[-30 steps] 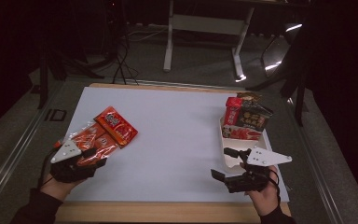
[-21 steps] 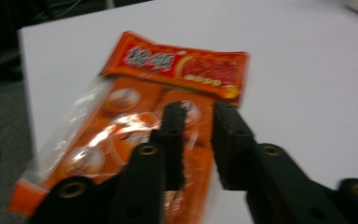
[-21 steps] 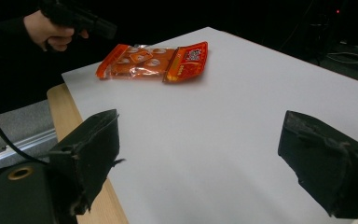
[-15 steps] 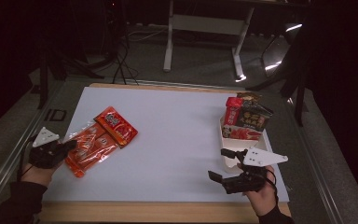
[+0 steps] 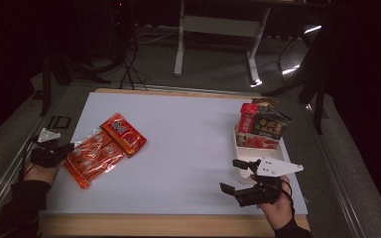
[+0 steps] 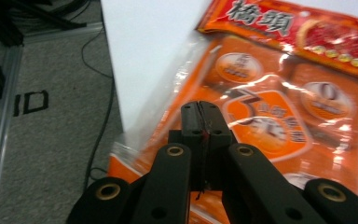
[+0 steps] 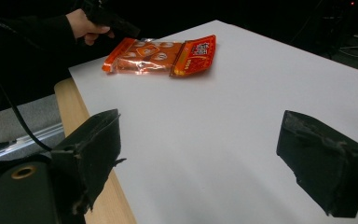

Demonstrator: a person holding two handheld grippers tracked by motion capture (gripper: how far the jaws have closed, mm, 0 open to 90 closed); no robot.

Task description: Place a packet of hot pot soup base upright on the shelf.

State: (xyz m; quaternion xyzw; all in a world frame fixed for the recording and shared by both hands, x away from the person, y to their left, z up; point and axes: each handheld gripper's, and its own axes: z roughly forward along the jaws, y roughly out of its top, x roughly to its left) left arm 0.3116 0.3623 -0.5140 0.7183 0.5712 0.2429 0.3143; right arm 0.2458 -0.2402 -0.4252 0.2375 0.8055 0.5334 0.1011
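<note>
the white table (image 5: pixel 188 148) carries the work. at its near left edge lies the clear orange multipack (image 5: pixel 92 157), partly hanging over the side, with the smaller red pouch (image 5: pixel 124 134) overlapping its far end. the left gripper (image 5: pixel 54 152) sits at the pack's outer edge, just off the table, jaws clenched flat together; in the left gripper view the tips (image 6: pixel 200 114) lie over the crinkled film, and whether a sliver of it is pinched between them i cannot tell.

the multipack looks light, floppy and slick — glossy film over several inner sachets, so it would likely sag and slide. the sealed edge seam at the overhanging end seems the best place to take hold, not the puffy middle.

the right gripper (image 5: pixel 245 174) hovers near right, jaws spread wide and empty, beside the white box (image 5: pixel 239 148) of upright snack packets (image 5: pixel 265 126).

writing: the red pouch shows large chinese characters, "橋頭" (image 6: pixel 256 14); the sachet labels are too blurred to read.
</note>
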